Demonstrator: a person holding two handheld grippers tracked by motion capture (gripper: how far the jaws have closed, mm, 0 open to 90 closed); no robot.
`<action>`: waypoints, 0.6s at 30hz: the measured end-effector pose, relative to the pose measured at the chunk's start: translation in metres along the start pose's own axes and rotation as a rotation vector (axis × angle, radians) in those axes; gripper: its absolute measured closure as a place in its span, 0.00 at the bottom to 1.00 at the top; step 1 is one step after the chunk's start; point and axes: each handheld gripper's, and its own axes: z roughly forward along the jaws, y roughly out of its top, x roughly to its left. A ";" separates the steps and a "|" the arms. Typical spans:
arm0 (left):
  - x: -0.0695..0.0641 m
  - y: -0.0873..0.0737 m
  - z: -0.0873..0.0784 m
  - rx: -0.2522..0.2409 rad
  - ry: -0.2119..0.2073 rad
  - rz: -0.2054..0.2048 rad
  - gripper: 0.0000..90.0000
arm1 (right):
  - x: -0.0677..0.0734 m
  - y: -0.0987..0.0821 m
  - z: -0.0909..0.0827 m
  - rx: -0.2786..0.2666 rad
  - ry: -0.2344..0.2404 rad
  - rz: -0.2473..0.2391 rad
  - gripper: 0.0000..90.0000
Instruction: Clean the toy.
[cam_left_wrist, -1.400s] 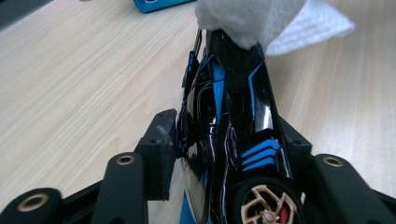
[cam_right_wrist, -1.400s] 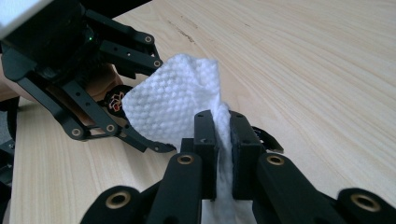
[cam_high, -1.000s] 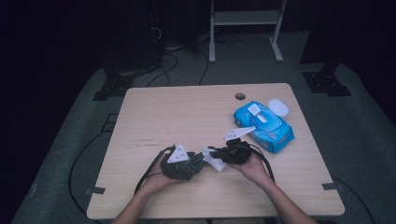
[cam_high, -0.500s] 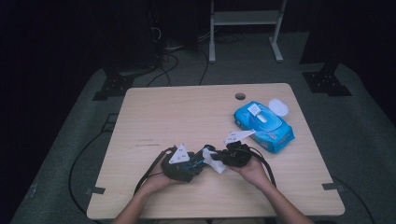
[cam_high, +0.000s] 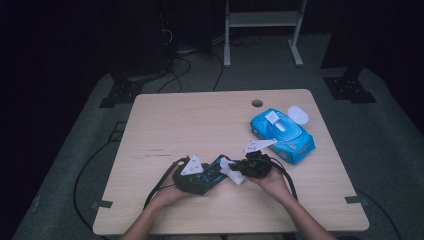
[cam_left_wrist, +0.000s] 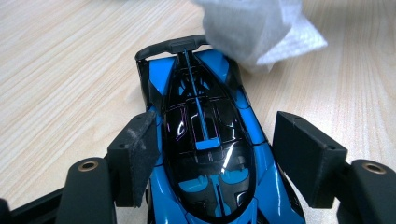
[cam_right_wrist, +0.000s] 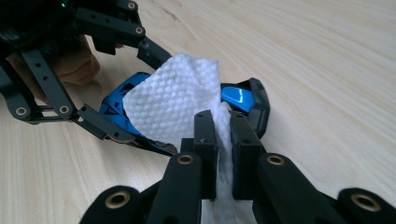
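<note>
Wooden table (cam_high: 165, 125): toy car (cam_left_wrist: 205, 149) between left jaws, wipe (cam_right_wrist: 173, 102) in right jaws.

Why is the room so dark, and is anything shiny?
High view: the floor around the lit table is nearly black. Left gripper view: white glare streaks the glossy blue toy car; sharp wood grain. Right gripper view: the wet wipe is crisp, the near jaws soft.

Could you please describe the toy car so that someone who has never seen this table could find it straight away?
Start at the wooden table and go to its near edge, where two hands meet. Between the left tongs lies the toy car, a white wipe against one end. Its glossy blue-and-black body sets it apart from the blue wipes pack farther back.
</note>
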 end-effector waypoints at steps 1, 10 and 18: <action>0.000 0.000 0.000 0.001 0.002 0.003 0.34 | -0.001 0.000 -0.003 -0.008 -0.003 0.001 0.92; 0.000 0.001 -0.001 -0.011 0.003 -0.007 0.33 | -0.019 -0.007 -0.035 -0.041 -0.058 0.027 0.92; 0.002 0.002 -0.002 -0.016 0.002 -0.011 0.33 | -0.035 -0.024 -0.048 -0.025 -0.107 0.048 0.92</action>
